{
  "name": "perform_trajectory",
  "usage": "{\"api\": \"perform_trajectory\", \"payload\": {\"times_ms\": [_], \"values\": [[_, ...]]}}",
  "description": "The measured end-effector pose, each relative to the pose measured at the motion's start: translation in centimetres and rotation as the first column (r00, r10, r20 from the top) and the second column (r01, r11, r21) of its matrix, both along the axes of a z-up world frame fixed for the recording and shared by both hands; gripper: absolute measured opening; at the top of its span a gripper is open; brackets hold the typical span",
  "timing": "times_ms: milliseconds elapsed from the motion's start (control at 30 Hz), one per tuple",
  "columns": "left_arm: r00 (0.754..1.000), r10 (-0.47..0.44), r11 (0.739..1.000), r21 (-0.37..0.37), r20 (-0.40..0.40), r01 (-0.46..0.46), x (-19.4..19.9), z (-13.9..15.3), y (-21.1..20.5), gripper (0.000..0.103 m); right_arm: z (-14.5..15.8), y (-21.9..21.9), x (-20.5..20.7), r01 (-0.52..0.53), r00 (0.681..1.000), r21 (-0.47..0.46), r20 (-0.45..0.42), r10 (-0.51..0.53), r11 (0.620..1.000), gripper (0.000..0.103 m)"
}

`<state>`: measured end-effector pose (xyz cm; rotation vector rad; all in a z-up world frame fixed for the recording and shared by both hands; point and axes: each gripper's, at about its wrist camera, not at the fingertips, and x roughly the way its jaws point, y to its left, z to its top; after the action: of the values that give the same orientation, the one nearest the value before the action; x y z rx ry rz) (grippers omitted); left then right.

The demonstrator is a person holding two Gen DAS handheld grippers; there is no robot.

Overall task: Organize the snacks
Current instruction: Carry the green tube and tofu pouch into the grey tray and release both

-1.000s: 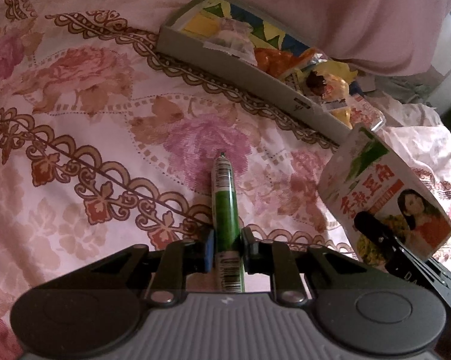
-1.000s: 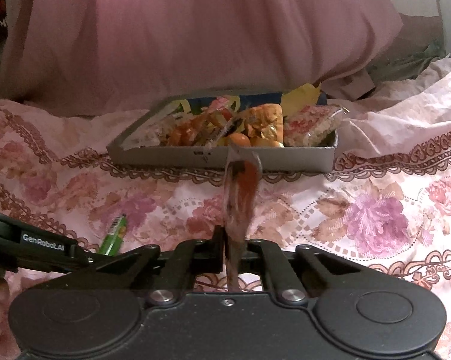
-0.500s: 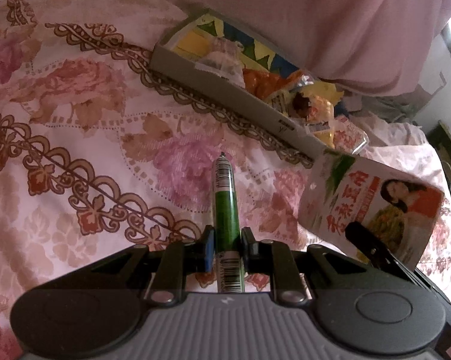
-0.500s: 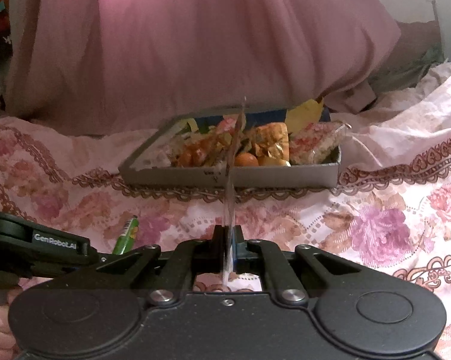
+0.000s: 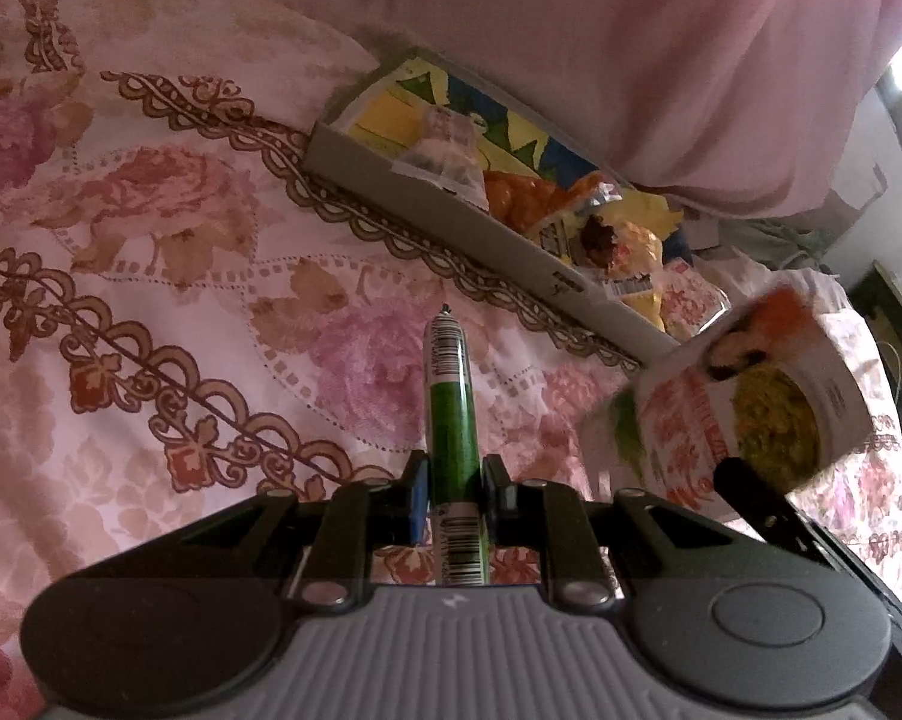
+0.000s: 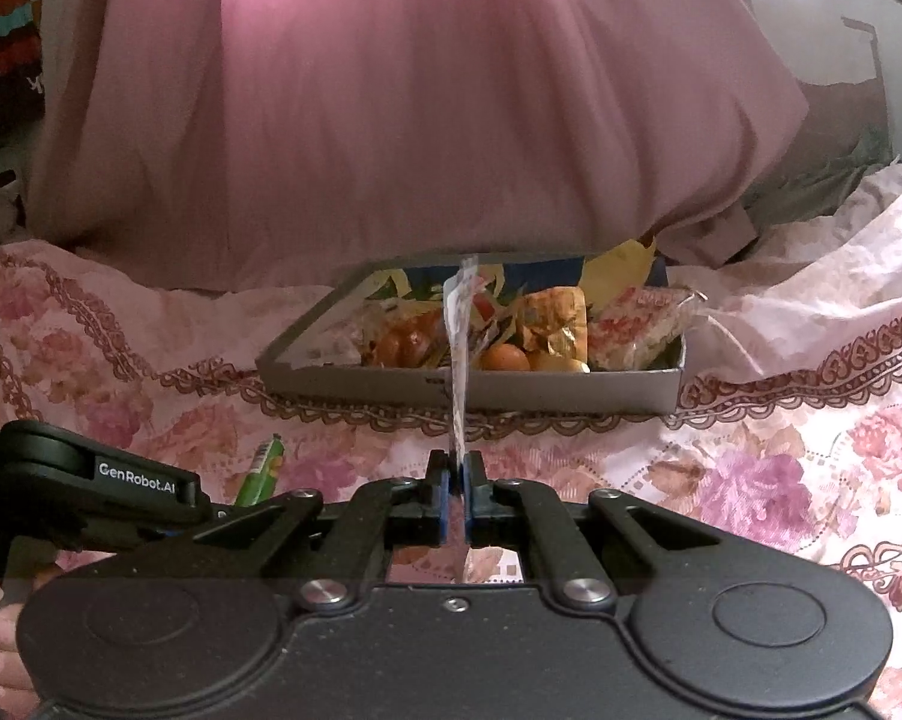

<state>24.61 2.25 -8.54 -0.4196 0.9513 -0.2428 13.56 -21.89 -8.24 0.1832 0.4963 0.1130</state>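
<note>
We had a snack clamped in each tool. The left gripper (image 5: 454,495) was closed on a slim green foil stick with white barcoded ends (image 5: 451,414), which pointed straight ahead over the pink floral bedspread (image 5: 150,276). The right gripper (image 6: 458,501) pinched a flat printed snack pouch with a food picture on its face (image 5: 745,396) by its lower edge; from the right wrist view we saw that pouch only edge-on, as a thin upright strip (image 6: 460,360).

Both snacks were in the air, short of the shallow grey cardboard tray (image 6: 571,387) that lay on the bedspread against the pink pillow (image 6: 390,120). The tray already held a heap of wrapped snacks, orange and yellow among them, crowded toward its right end, while its left end looked barer.

We judged the step to be carrying both items over the near wall and setting them down inside. To do it well, we needed to lift each one above that wall before going forward, since the pouch hung low and could catch on the rim. The pouch was soft and held by one edge, so it would likely flop; tipping it flat over the pile before letting go seemed best. The stick would suit the barer left part, laid along the wall so it could not roll out.
</note>
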Motion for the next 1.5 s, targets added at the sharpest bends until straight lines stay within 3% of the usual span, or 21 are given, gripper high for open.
{"api": "perform_trajectory", "payload": {"times_ms": [167, 300, 467, 667, 900, 1200, 1500], "values": [[1.0, 0.003, 1.0, 0.01, 0.007, -0.003, 0.0, 0.2, 0.1, 0.02, -0.1, 0.0, 0.2, 0.004, 1.0, -0.011, -0.006, -0.004, 1.0, 0.004], [1.0, -0.002, 1.0, 0.012, 0.005, 0.002, -0.1, 0.2, 0.0, 0.02, -0.7, -0.1, 1.4, 0.006, 1.0, -0.037, -0.031, -0.007, 0.999, 0.02], [1.0, -0.015, 1.0, 0.008, 0.024, 0.015, -0.2, 0.4, -0.2, 0.02, -1.5, -0.6, 2.3, 0.01, 0.998, -0.047, -0.061, -0.013, 0.999, 0.009], [0.998, -0.02, 1.0, -0.004, 0.053, 0.02, -0.2, 1.5, -0.5, 0.02, 0.6, -0.3, 1.6, -0.012, 1.0, -0.068, 0.02, 0.014, 0.998, 0.009], [0.995, -0.021, 1.0, -0.001, 0.101, 0.021, 2.1, 4.9, -1.2, 0.02, 3.9, -1.9, 3.5, -0.085, 0.993, -0.094, 0.07, 0.092, 0.992, 0.009], [0.984, -0.003, 1.0, -0.001, 0.178, 0.004, 10.5, 7.2, -3.2, 0.02, 4.9, -5.7, 12.6, -0.063, 0.988, 0.029, 0.14, 0.059, 0.998, 0.009], [0.984, -0.005, 0.999, 0.049, 0.18, -0.003, 18.9, 5.6, -6.5, 0.02, 2.9, -8.4, 20.0, -0.037, 0.998, 0.243, 0.049, 0.026, 0.969, 0.009]]}}
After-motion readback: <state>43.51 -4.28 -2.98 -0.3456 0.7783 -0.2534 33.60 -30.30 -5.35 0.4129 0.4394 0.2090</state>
